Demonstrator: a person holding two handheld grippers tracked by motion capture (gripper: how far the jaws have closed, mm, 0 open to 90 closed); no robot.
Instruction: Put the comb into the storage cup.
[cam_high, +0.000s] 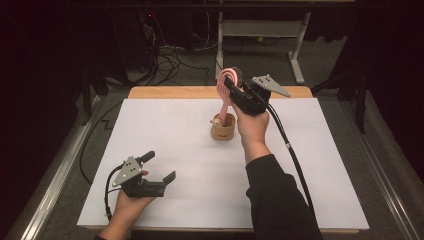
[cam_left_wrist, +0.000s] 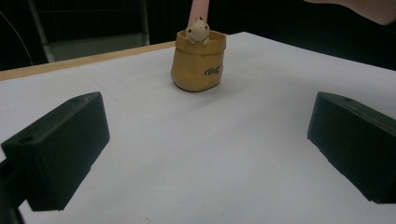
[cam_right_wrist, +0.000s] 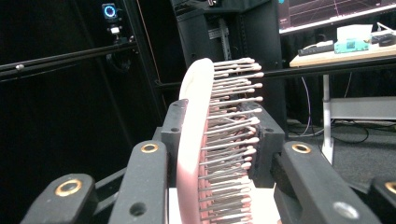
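I am clamping the right gripper (cam_high: 235, 89) on the pink hairbrush (cam_high: 226, 90), handle already dipping into the tan holder (cam_high: 223, 128) at twelve o'clock, release pending, left gripper (cam_high: 159, 170) idling spread at seven.

Dark script lettering runs across the lower front of the tan sack-shaped pot (cam_left_wrist: 198, 60), below the small animal figure (cam_left_wrist: 198, 31) at its rim; only part of it shows, too blurred to read for certain.
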